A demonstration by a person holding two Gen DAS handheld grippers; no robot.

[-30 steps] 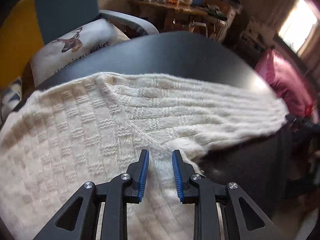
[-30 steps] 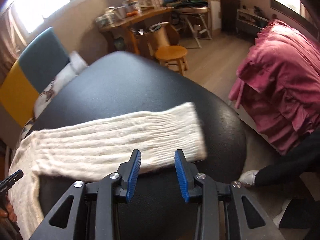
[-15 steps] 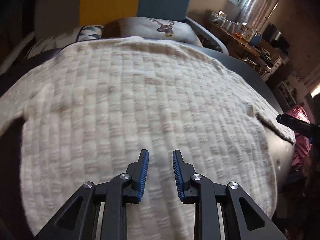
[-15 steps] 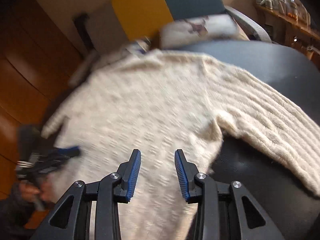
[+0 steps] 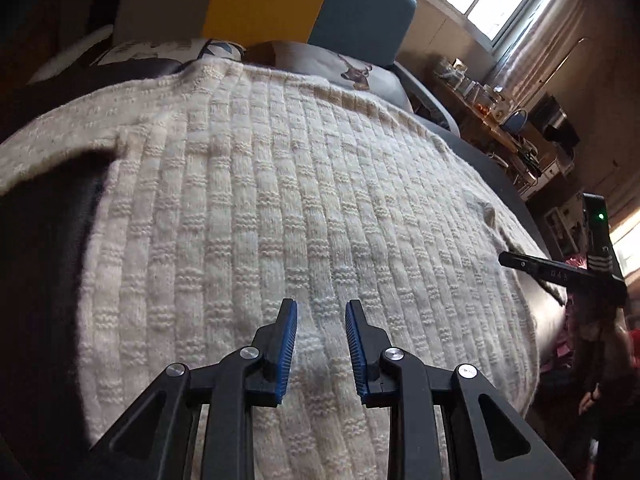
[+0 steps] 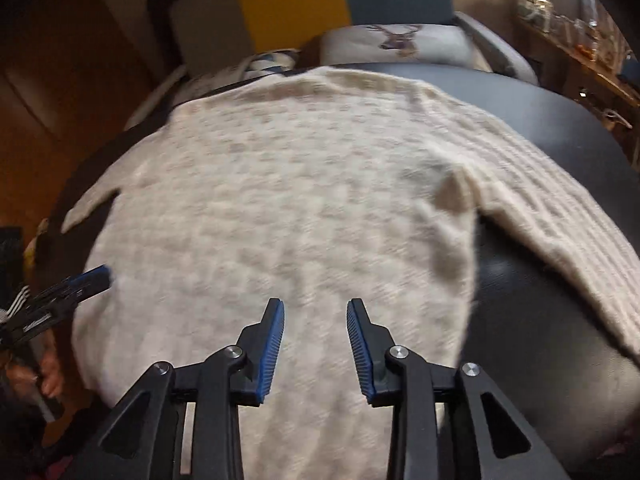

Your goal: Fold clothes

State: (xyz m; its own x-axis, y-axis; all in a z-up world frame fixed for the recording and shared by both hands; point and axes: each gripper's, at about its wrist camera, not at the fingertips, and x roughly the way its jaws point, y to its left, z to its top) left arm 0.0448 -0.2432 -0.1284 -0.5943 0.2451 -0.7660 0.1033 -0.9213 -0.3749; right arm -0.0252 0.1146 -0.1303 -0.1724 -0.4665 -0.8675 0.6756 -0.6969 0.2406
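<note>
A cream knitted sweater [image 5: 280, 200] lies spread flat on a black round table [image 5: 44, 264]. My left gripper [image 5: 321, 304] hovers open over the lower middle of its body, nothing between the fingers. In the right wrist view the sweater [image 6: 280, 200] fills the middle, and one sleeve [image 6: 560, 240] stretches out to the right over the table [image 6: 540, 320]. My right gripper [image 6: 315, 303] stands open above the hem side of the body, near its right edge, holding nothing. Each gripper shows in the other's view: the right one [image 5: 560, 272] at the sweater's right edge, the left one [image 6: 80, 280] at its left, in a hand.
Behind the table stands a chair with a yellow and teal back [image 5: 312, 4] and a deer-print cushion [image 5: 352, 70]. A cluttered wooden side table [image 5: 480, 100] sits by the window at the right. Wooden panelling [image 6: 60, 80] is on the left.
Both views have swung from the outstretched sleeve to the sweater's body, as both grippers moved left across the table and rolled. The jaws stay apart and empty.
</note>
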